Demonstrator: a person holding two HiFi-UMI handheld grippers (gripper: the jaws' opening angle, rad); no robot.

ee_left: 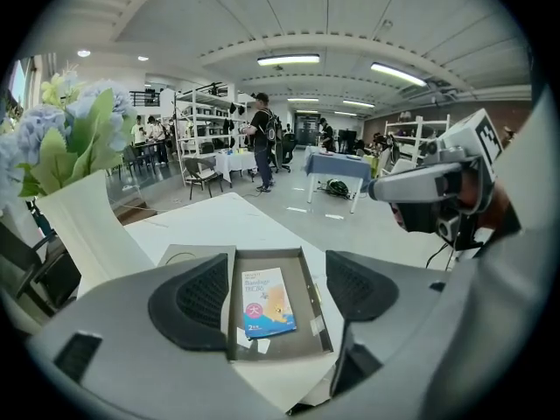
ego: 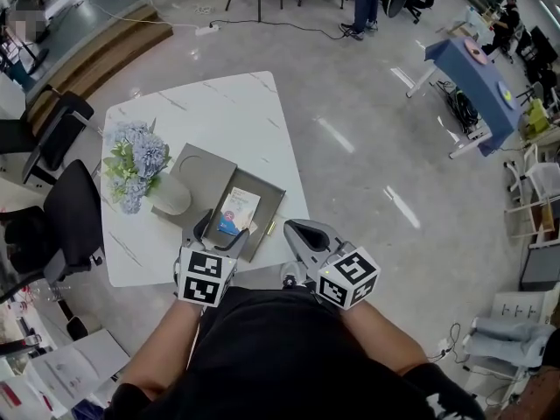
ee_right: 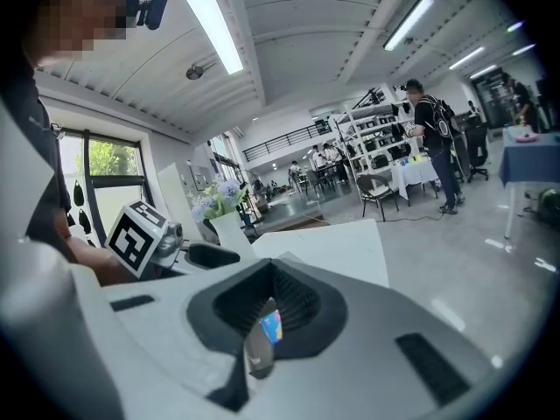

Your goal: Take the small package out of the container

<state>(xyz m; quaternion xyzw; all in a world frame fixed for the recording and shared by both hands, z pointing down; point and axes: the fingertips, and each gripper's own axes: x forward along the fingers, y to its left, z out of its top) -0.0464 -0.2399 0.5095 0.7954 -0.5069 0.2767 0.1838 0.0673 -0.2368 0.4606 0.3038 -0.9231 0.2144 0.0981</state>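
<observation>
A small package (ego: 238, 210) with a blue and white printed front lies flat in a shallow grey container (ego: 272, 206) on the white table (ego: 219, 112). My left gripper (ego: 223, 232) hovers over the container's near end with its jaws open wide and nothing between the pads. In the left gripper view the package (ee_left: 267, 302) shows in the gap between the jaws, resting on the container (ee_left: 308, 274) floor below. My right gripper (ego: 294, 229) hangs at the table's near edge, right of the container, jaws shut and empty (ee_right: 262, 324).
A grey lid (ego: 198, 170) lies beside the container, touching a white vase of blue flowers (ego: 136, 160). Black chairs (ego: 70, 208) stand left of the table. A blue table (ego: 477, 77) and people stand far off across the floor.
</observation>
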